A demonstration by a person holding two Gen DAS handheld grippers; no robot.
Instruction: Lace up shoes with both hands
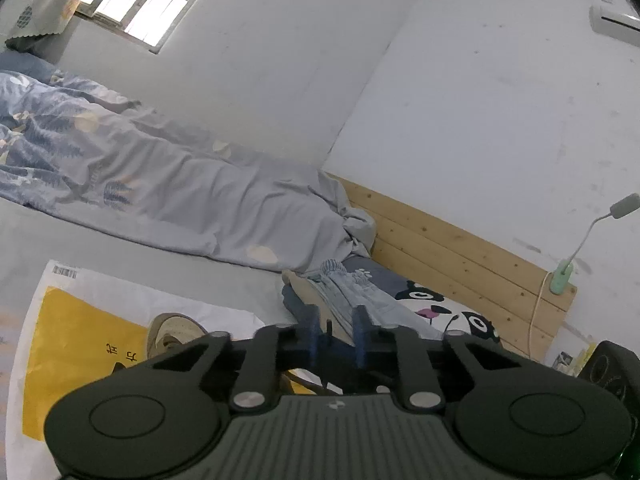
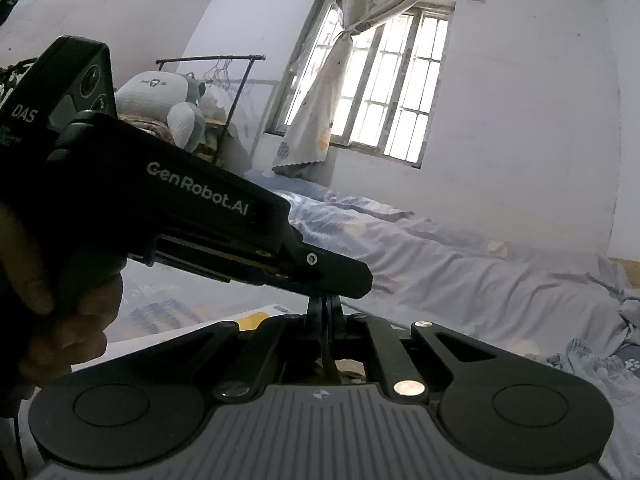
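Two grippers work over the shoe [image 1: 176, 334] on the yellow bag [image 1: 80, 340]. Left gripper [image 1: 338, 322]: narrow gap, lace grip unclear. Right gripper [image 2: 325, 304]: clenched, seemingly pinching a lace. Mid-lacing; next, pull taut.

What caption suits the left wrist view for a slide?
Left gripper reaching over a beige shoe on a yellow-and-white bag, with a rumpled bed behind.

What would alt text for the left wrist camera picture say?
A handheld left gripper, its blue fingers close together, points across a grey bed. A beige shoe lies on a white and yellow bag at lower left, a rumpled quilt beyond.
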